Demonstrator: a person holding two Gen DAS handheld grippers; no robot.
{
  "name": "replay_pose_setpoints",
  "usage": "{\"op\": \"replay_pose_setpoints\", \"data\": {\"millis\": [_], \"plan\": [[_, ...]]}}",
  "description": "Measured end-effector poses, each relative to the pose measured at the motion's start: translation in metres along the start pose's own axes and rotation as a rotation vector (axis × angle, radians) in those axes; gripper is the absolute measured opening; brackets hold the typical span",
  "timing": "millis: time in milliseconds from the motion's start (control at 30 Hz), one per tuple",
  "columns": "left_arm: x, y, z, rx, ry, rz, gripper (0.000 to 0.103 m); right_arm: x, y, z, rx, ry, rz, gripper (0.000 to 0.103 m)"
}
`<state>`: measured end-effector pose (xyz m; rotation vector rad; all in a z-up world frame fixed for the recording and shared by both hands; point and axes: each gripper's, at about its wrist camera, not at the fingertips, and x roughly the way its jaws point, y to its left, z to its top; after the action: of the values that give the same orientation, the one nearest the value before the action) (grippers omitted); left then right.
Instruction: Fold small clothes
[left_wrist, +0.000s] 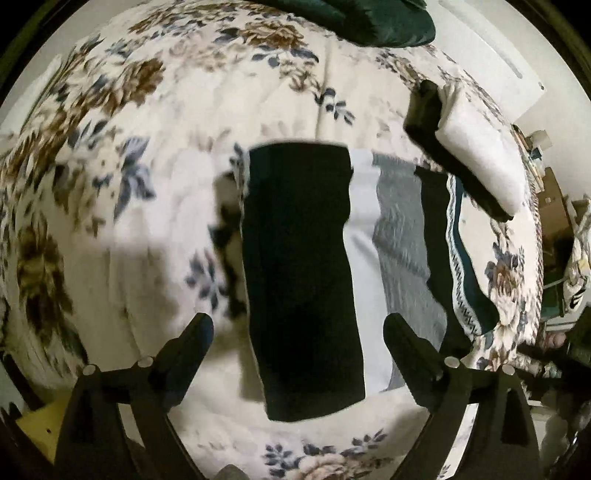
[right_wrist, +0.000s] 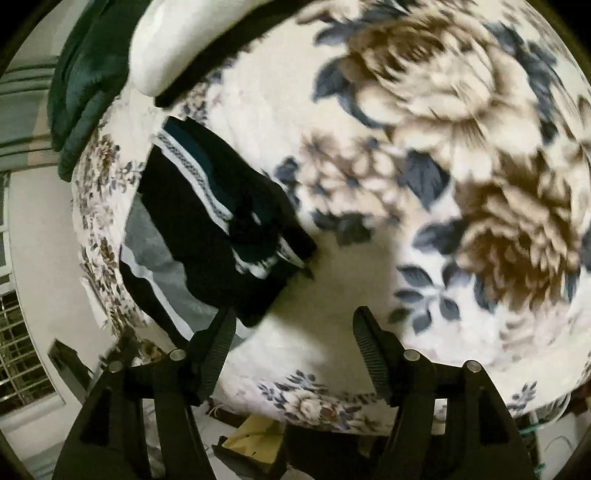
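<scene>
Floral blanket (right_wrist: 424, 155) bare beside folded clothes (right_wrist: 207, 221)

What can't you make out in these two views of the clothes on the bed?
- Folded clothes, left wrist view: the black piece on top hides the layers beneath; blur smears the edges.
- Bedspread, right wrist view: motion blur smears the flower print.
- Green cloth, left wrist view: cut off by the top edge.
- White roll, right wrist view: cut off at the top, so what it is stays unclear.

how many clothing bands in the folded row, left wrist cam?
5. From the left: black, white, grey, narrow black, teal with patterned trim. They overlap, so more may be hidden underneath.
</scene>
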<state>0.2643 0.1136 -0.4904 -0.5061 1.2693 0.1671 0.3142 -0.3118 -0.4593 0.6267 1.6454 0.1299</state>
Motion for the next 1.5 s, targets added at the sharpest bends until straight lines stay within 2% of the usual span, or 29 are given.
{"op": "replay_pose_setpoints", "data": {"millis": [167,200,267,333,467,567,600,633,733,800,867,967,1067,1133,1167,1200,1233,1267,1300,1367,1467,1500], "plan": [[0.022,-0.003,-0.018,-0.046,0.013,0.032,0.094,0.049,0.055,0.042,-0.108,-0.004,-0.027,0.068],[0.026,-0.003,-0.019,-0.057,0.017,0.028,0.094,0.058,0.061,0.047,-0.125,-0.015,-0.050,0.053],[0.026,-0.002,-0.022,-0.069,0.019,0.028,0.094,0.070,0.064,0.054,-0.112,-0.042,-0.075,0.012],[0.022,-0.001,-0.023,-0.073,0.011,0.018,0.094,0.062,0.058,0.052,-0.039,-0.077,-0.071,0.011],[0.016,0.004,-0.024,-0.079,0.006,0.026,0.094,0.023,0.051,0.043,-0.006,-0.166,-0.093,0.011],[0.018,0.013,-0.022,-0.113,0.016,0.021,0.094,0.022,0.036,0.046,0.023,-0.158,-0.163,0.011],[0.017,0.015,-0.021,-0.124,0.015,0.016,0.094,0.029,0.030,0.051,0.029,-0.131,-0.176,0.012],[0.016,0.017,-0.019,-0.128,0.012,0.013,0.094,0.043,0.023,0.058,0.034,-0.065,-0.169,0.012],[0.010,0.021,-0.007,-0.125,-0.023,0.006,0.094,0.054,0.020,0.072,0.026,0.024,-0.156,0.023],[0.009,0.024,0.007,-0.117,-0.047,-0.004,0.094,0.038,0.031,0.081,-0.013,-0.017,-0.134,0.046],[0.012,0.029,0.025,-0.132,-0.057,-0.027,0.094,0.025,0.048,0.093,-0.068,-0.056,-0.101,0.058],[0.027,0.035,0.058,-0.151,-0.062,-0.083,0.093,0.024,0.079,0.119,-0.176,-0.055,-0.065,0.071],[0.047,0.038,0.083,-0.166,-0.049,-0.148,0.089,0.046,0.111,0.150,-0.287,-0.043,-0.057,0.074],[0.063,0.043,0.097,-0.192,-0.040,-0.238,0.064,0.073,0.129,0.172,-0.346,0.002,-0.033,0.075],[0.068,0.044,0.101,-0.202,-0.030,-0.258,0.037,0.084,0.136,0.180,-0.351,0.023,-0.021,0.075],[0.072,0.044,0.106,-0.206,-0.025,-0.271,0.029,0.098,0.140,0.187,-0.351,0.055,-0.005,0.075],[0.072,0.044,0.108,-0.209,-0.036,-0.273,0.026,0.111,0.143,0.193,-0.341,0.094,0.017,0.073],[0.071,0.045,0.110,-0.210,-0.047,-0.280,0.023,0.120,0.145,0.196,-0.341,0.099,0.026,0.051],[0.072,0.047,0.112,-0.217,-0.050,-0.289,0.022,0.121,0.149,0.197,-0.357,0.079,0.024,0.007],[0.074,0.055,0.114,-0.249,-0.053,-0.310,0.022,0.117,0.158,0.197,-0.353,0.027,0.004,0.008],[0.079,0.067,0.113,-0.298,-0.042,-0.351,0.024,0.089,0.171,0.197,-0.339,-0.130,0.018,0.007],[0.077,0.069,0.111,-0.308,-0.039,-0.365,0.028,0.091,0.177,0.198,-0.359,-0.119,-0.003,0.007]]}}
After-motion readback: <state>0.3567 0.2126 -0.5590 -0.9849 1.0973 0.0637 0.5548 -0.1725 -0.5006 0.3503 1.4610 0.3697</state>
